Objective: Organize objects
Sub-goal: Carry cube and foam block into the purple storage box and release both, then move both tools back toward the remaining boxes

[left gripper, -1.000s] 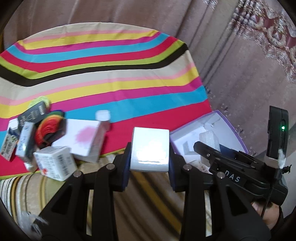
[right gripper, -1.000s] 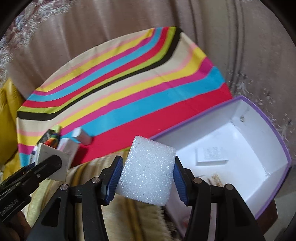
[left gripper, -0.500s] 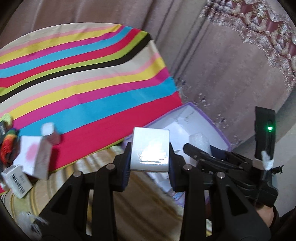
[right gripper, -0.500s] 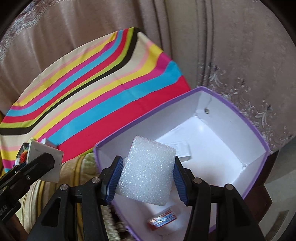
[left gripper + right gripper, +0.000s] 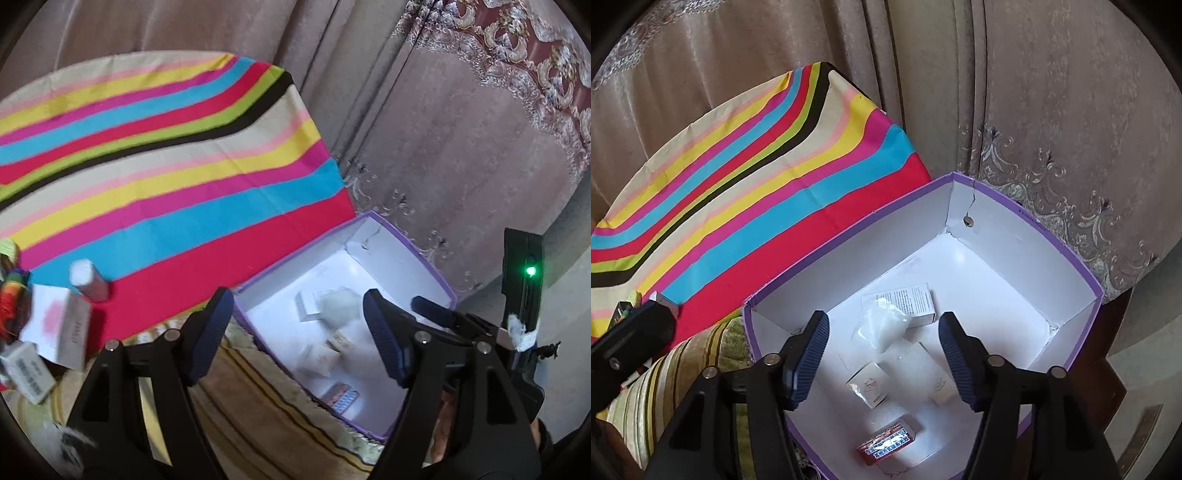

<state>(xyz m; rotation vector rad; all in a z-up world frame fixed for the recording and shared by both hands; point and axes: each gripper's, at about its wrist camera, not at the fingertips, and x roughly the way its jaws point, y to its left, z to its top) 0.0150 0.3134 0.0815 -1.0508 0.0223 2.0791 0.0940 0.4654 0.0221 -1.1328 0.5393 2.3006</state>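
Observation:
A purple-rimmed box (image 5: 1067, 254) with white inside walls (image 5: 436, 273) stands beside the striped table. Both grippers hang over it with jaws opening and nothing pressed between the pads. My left gripper (image 5: 297, 336) is open; a small white carton (image 5: 321, 358) lies blurred on the box floor below it. My right gripper (image 5: 882, 354) is open too; the white foam block (image 5: 884, 328) shows blurred just beneath its fingers, over a flat white carton (image 5: 901, 302). A printed white carton (image 5: 870, 384) and a red packet (image 5: 886, 443) also lie inside.
On the striped cloth (image 5: 166, 192), at its near left edge, sit a white carton with a pink spot (image 5: 55, 325), a small white-capped bottle (image 5: 88, 280), a barcoded carton (image 5: 26, 369) and a multicoloured item (image 5: 11, 295). Curtains (image 5: 1034, 92) hang behind.
Both grippers swung right from the table to above the purple box, then opened. The white carton left the left jaws and the foam block left the right jaws; both dropped into the box.

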